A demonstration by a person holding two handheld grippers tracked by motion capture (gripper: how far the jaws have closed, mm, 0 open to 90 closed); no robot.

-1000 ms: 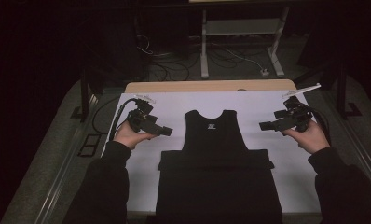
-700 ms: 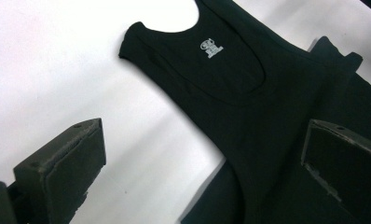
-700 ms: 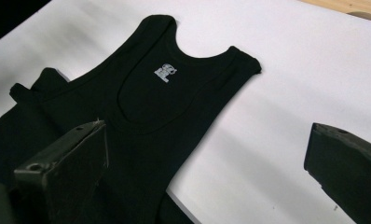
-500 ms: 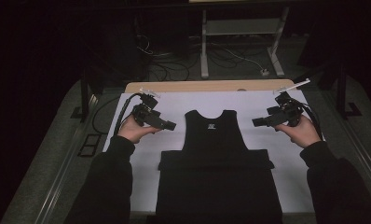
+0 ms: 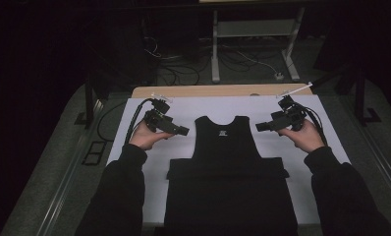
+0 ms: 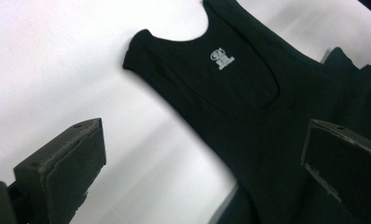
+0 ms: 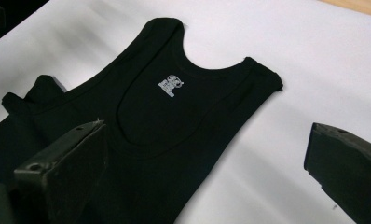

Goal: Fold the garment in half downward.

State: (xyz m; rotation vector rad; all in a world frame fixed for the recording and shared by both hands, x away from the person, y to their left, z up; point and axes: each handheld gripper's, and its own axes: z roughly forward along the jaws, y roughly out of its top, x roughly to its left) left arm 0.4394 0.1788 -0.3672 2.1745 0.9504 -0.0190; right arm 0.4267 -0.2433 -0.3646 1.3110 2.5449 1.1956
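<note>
Tank top — black, spread flat with its neck toward the far edge of the white sheet — lies along the middle of the tabletop, its lower part folded up into a wide band near the person's edge. Left gripper and right gripper hover on either side of the shoulder straps, jaws wide apart and holding nothing — likely aimed to pinch one strap each. Bare sheet lies between the jaws and the straps; cables and a metal stand sit beyond the far edge.

Left tongs and right tongs aloft, jaws apart; tips facing inward
</note>
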